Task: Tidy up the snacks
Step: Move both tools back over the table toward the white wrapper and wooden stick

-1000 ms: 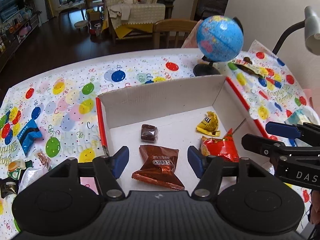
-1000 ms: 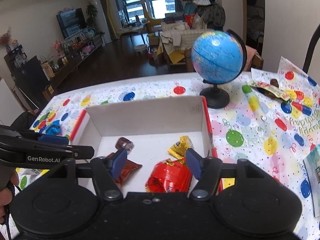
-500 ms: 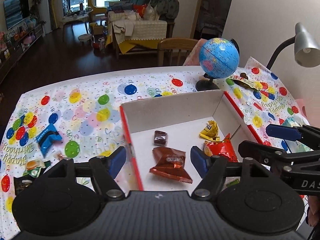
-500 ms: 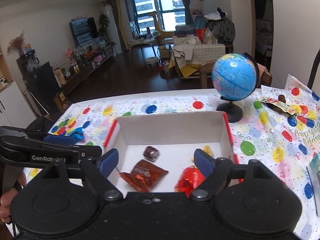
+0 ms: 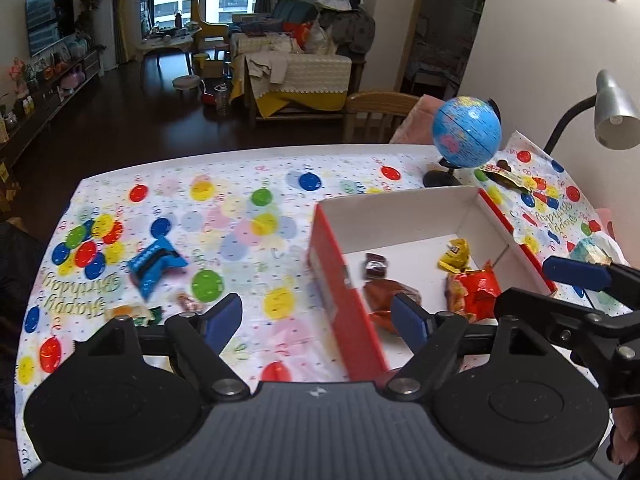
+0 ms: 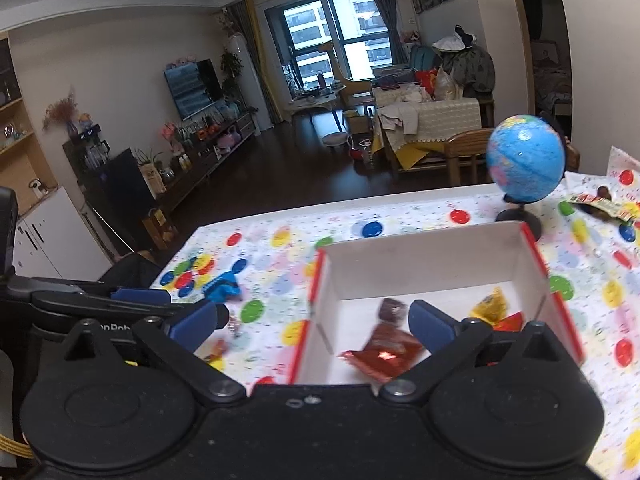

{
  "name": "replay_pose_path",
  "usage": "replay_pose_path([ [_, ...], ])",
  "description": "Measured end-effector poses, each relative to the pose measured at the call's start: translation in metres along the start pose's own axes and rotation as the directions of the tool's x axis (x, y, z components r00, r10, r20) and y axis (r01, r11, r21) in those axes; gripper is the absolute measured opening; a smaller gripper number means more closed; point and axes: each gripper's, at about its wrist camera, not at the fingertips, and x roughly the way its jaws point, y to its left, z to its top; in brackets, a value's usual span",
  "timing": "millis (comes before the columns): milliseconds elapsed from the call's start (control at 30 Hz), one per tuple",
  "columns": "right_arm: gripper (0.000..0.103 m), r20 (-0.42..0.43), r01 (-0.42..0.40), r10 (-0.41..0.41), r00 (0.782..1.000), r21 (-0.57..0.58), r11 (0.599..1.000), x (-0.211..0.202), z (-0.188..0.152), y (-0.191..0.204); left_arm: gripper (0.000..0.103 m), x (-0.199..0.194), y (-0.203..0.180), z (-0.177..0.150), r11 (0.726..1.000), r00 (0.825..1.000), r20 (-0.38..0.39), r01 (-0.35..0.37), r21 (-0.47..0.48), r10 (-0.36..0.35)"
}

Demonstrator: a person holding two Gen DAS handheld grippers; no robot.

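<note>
Left wrist view: four snacks sit in the box [image 5: 404, 210]. They are one brown packet [image 5: 386, 298], one small dark wrapped candy [image 5: 375, 266], one yellow packet [image 5: 456, 254] and one red packet [image 5: 474, 290]. Outside it at 9 o'clock are one blue packet [image 5: 154, 262] and a couple of small wrappers near my left pad, too blurry to count. One more wrapper [image 5: 504, 174] lies at 1 o'clock by the globe [image 5: 466, 132].

The box is one white tray with red outer walls, open on top, standing on the surface [image 5: 240, 208], which has a balloon-print birthday cover. One lamp [image 5: 614, 114] stands at 2 o'clock. Living room behind: sofa, TV, window, dark floor and a wooden chair at the far edge.

My left claw [image 5: 318, 316] is apart and empty; its jaws have just been opening, straddling the box's left wall. My right claw [image 6: 314, 322] is spread wide with nothing in it; it has also just been opening, over the box's near-left corner. In the right wrist view the brown packet [image 6: 384, 354] shows shiny and crinkled, just beside my right pad.
</note>
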Motion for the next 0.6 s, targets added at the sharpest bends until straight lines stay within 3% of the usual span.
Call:
replay_pose_path([
  [300, 0.103, -0.036, 0.015, -0.014, 0.999, 0.02, 1.0, 0.021, -0.017, 0.043, 0.082, -0.012, 0.058, -0.01, 1.0, 1.0, -0.005, -0.016, -0.021, 0.016],
  [600, 0.103, -0.092, 0.049, -0.046, 0.995, 0.034, 0.998, 0.049, -0.039, 0.083, 0.082, 0.001, 0.11, -0.025, 1.0, 0.998, -0.056, -0.012, -0.024, 0.011],
])
